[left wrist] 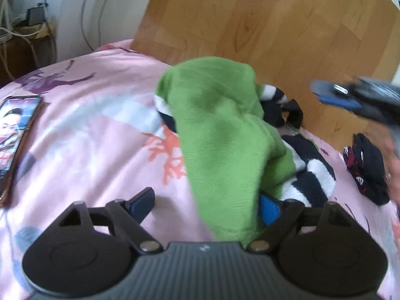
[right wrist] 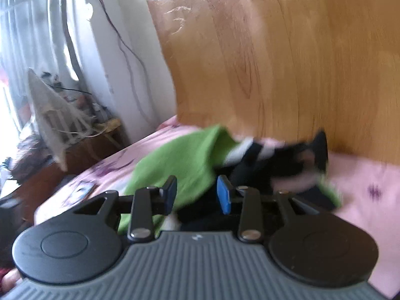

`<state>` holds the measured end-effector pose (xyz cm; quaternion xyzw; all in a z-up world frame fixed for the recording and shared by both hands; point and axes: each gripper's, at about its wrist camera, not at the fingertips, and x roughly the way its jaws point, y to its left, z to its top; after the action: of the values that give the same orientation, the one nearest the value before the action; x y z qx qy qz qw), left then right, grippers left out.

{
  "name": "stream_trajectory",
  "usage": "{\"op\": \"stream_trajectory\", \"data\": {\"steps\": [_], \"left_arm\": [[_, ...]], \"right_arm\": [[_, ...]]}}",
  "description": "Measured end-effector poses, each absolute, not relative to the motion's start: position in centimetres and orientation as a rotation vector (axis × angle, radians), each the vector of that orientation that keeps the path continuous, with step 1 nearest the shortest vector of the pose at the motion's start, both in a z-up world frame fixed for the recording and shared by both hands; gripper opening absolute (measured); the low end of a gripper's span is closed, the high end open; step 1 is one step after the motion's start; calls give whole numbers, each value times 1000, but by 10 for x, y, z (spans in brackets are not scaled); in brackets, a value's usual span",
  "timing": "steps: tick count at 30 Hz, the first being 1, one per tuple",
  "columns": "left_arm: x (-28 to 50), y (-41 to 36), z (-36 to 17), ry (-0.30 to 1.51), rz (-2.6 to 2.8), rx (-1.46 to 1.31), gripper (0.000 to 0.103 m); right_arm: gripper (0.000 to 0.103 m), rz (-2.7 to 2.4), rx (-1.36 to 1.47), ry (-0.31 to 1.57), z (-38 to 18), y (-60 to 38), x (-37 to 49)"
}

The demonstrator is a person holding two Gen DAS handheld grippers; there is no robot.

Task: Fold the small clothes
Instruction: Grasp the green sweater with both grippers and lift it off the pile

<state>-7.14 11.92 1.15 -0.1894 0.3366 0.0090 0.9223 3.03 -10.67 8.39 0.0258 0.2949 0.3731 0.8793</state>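
Note:
A green garment (left wrist: 220, 135) lies draped over a heap of black-and-white striped clothes (left wrist: 312, 175) on the pink patterned bedspread (left wrist: 87, 137). My left gripper (left wrist: 205, 205) stands wide open around the near end of the green cloth. The cloth rests against the right blue pad (left wrist: 268, 211), and the left finger is apart from it. My right gripper (right wrist: 197, 195) is open just above the green garment (right wrist: 180, 160) and the dark striped clothes (right wrist: 260, 155), with nothing pinched between its pads. It also shows blurred at the right of the left wrist view.
A phone (left wrist: 17, 140) lies face up at the bed's left edge. A dark folded piece with red marks (left wrist: 365, 170) sits at the right, beside a person's hand (left wrist: 392, 165). A wooden headboard (left wrist: 275, 25) rises behind the heap. A cluttered bedside stand with cables (right wrist: 75, 130) is at the left.

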Motion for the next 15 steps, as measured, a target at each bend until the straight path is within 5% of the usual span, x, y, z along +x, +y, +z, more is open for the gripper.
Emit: {"op": "stream_trajectory", "data": {"steps": [3, 5, 7, 8, 9, 10, 11, 15], "left_arm": [[-72, 116, 10, 685, 25, -394, 84], [-70, 107, 9, 677, 23, -361, 84], [-68, 97, 9, 671, 0, -322, 74], [-68, 93, 9, 664, -15, -304, 57], [-67, 90, 8, 653, -25, -283, 34], [-67, 91, 7, 653, -38, -279, 27], [-68, 94, 7, 647, -42, -289, 22], [-77, 116, 30, 582, -58, -341, 16]], "right_arm": [[40, 764, 62, 725, 81, -73, 84], [51, 774, 167, 827, 75, -53, 118], [55, 760, 218, 893, 63, -34, 141], [55, 765, 238, 922, 56, -25, 149], [51, 766, 246, 949, 51, -17, 154], [13, 750, 237, 976, 44, -11, 157], [6, 737, 246, 997, 46, -9, 159], [5, 820, 434, 874, 87, -38, 139]]}}
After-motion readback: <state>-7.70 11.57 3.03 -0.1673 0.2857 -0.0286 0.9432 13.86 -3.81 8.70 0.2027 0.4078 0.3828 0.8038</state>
